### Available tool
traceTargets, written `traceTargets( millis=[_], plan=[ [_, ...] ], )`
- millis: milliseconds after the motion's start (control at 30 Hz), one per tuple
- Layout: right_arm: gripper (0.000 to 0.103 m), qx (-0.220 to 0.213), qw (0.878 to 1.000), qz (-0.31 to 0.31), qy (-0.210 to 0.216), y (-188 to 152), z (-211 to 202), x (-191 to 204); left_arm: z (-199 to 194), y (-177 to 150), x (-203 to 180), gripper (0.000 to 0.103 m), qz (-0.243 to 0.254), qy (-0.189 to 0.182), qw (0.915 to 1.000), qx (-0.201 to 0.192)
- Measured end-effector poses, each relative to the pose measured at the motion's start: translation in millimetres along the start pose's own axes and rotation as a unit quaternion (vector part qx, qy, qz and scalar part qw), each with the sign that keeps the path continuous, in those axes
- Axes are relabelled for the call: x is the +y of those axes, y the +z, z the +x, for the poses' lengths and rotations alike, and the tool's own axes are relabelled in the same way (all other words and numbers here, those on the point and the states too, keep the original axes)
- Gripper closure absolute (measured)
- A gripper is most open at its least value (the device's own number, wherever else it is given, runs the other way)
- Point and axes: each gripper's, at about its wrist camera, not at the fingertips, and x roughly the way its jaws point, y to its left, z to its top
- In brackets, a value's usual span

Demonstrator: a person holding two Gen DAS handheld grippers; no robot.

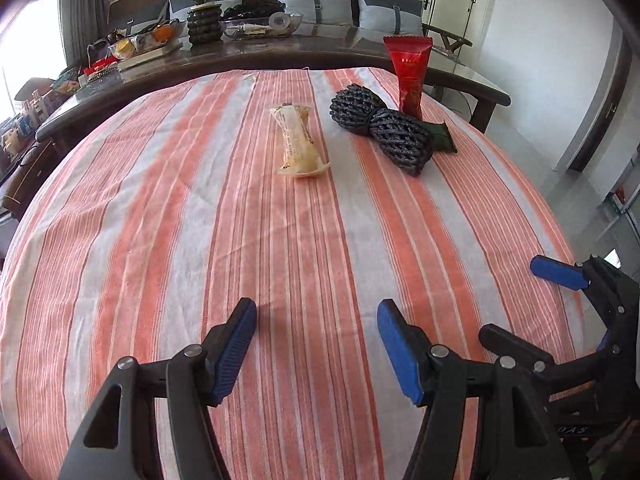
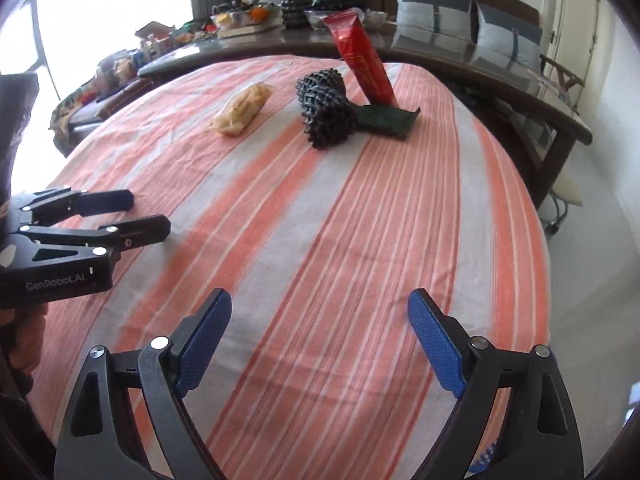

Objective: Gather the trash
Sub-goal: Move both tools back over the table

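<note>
**Bright sun, bendy edges**

Strong daylight pours in from the window (image 2: 108,20) on my left, so white I can't see through it. My striped cloth (image 1: 280,240) looks sharp and bright. Soft shadows sit under my fingers. The edges curve and go dark and blurry.

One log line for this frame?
left hand-held gripper open | right hand-held gripper open | wrappers untouched on cloth
</note>
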Motion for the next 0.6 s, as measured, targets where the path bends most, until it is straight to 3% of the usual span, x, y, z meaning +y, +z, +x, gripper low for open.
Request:
traceTargets(
  millis=[133,467,567,600],
  plan=[
    [0.011,0.003,1.000,0.002,0.005,4,9,5,9,24,6,0.039,-0.012,-0.018,0.9997,0.007],
    [0.007,-0.005,1.000,0.004,-0.005,5,9,10,58,94,25,0.039,-0.060,-0.020,0.9980,0.004],
    [0.007,-0.005,1.000,0.004,-0.005,5,9,10,62,102,24,0.040,-0.049,-0.007,0.9988,-0.003],
    [0.007,-0.005,1.000,0.004,-0.005,5,9,9,62,102,24,0.045,-0.041,-0.004,0.9991,-0.006]
  ],
)
